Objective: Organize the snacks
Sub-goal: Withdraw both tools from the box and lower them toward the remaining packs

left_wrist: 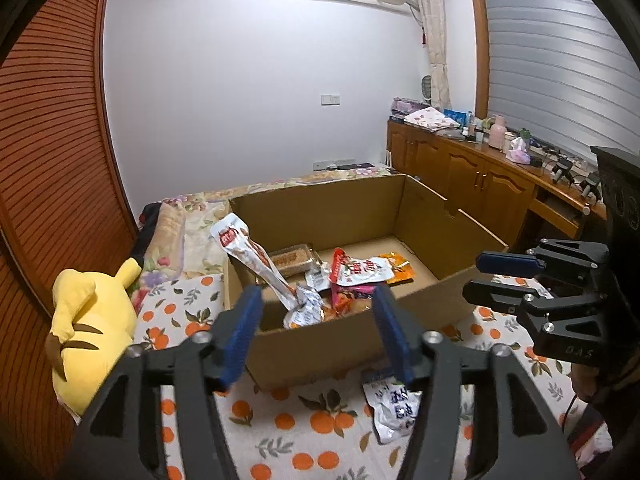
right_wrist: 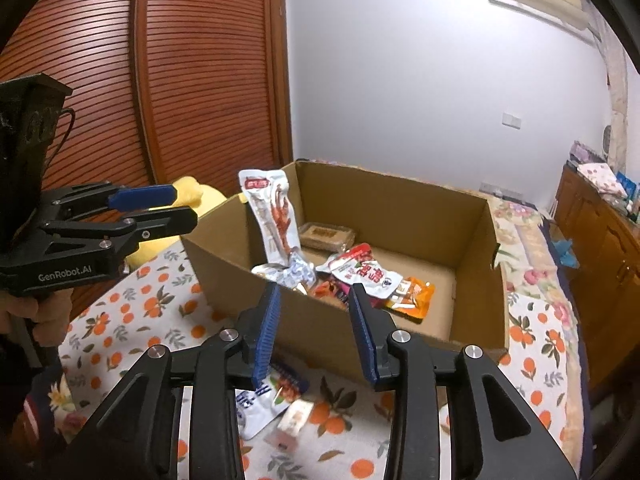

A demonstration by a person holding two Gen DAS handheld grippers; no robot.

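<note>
Hovering both grippers in front of the cardboard box, nothing held. Left gripper has its blue pads spread wide with nothing between them; right gripper has its jaws parted, narrower, also holding nothing. Neither touches a packet.

Where the snacks are: most sit inside the box. A tall white crayfish packet leans against the near-left wall, top poking above the rim. A crumpled silver-white packet lies at its foot. A clear plastic tray of brown snacks sits further back, a red-and-white packet lies mid-floor, and an orange packet is beside it. Outside, on the orange-print bedsheet just before the box's near wall, lie a white-and-blue packet and a small pale packet. Yellow plush toy is off to the left, not part of the job.

Judgement: step in hand looks like going for the leftover packets on the sheet. To do it well: drop the nearer gripper low, keep the fingers spread until they straddle a packet edge, pinch the sealed seam rather than the puffy middle so it doesn't slip. Lift clear of the box rim before moving in. Release low over bare box floor on the right side. Avoid knocking the leaning crayfish packet.
</note>
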